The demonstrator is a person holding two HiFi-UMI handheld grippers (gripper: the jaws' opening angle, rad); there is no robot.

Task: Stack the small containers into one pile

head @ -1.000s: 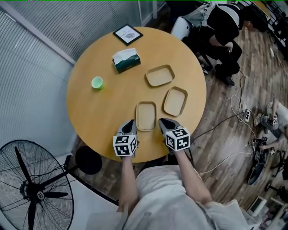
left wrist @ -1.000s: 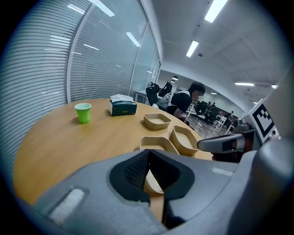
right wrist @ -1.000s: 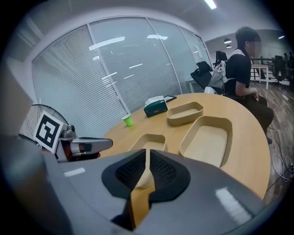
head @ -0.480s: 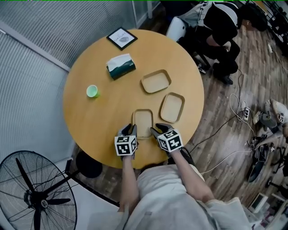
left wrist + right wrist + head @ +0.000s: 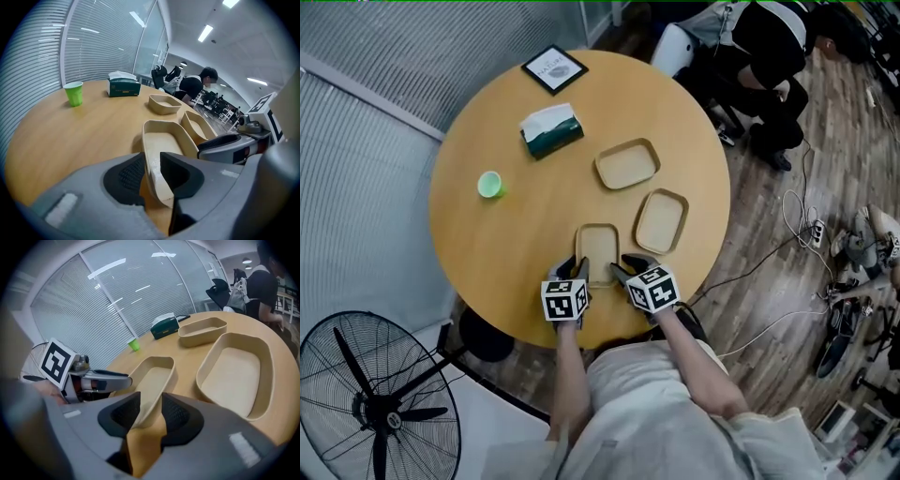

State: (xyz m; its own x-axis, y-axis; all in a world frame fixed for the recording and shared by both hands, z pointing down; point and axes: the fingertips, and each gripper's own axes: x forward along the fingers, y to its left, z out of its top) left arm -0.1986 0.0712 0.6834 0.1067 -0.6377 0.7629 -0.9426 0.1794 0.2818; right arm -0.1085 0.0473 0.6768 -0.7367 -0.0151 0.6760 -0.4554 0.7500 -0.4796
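Note:
Three shallow tan containers sit apart on the round wooden table (image 5: 487,253): a near one (image 5: 597,249), one to its right (image 5: 663,221) and a far one (image 5: 627,164). My left gripper (image 5: 578,270) is at the near container's front left corner. In the left gripper view its jaws (image 5: 151,161) have just been opening and straddle the left wall of that container (image 5: 164,140) without pressing it. My right gripper (image 5: 622,271) is at the front right corner. Its jaws (image 5: 151,406) have also been opening, with the container's right rim (image 5: 154,378) loose between them.
A green cup (image 5: 490,184), a tissue box (image 5: 551,128) and a framed card (image 5: 554,67) stand on the far and left part of the table. A floor fan (image 5: 370,403) is at lower left. A seated person (image 5: 769,47) and floor cables (image 5: 797,234) are to the right.
Both grippers came down and closed in on the near container's front corners. Their jaws went from shut to open, and each now straddles a wall of that container.

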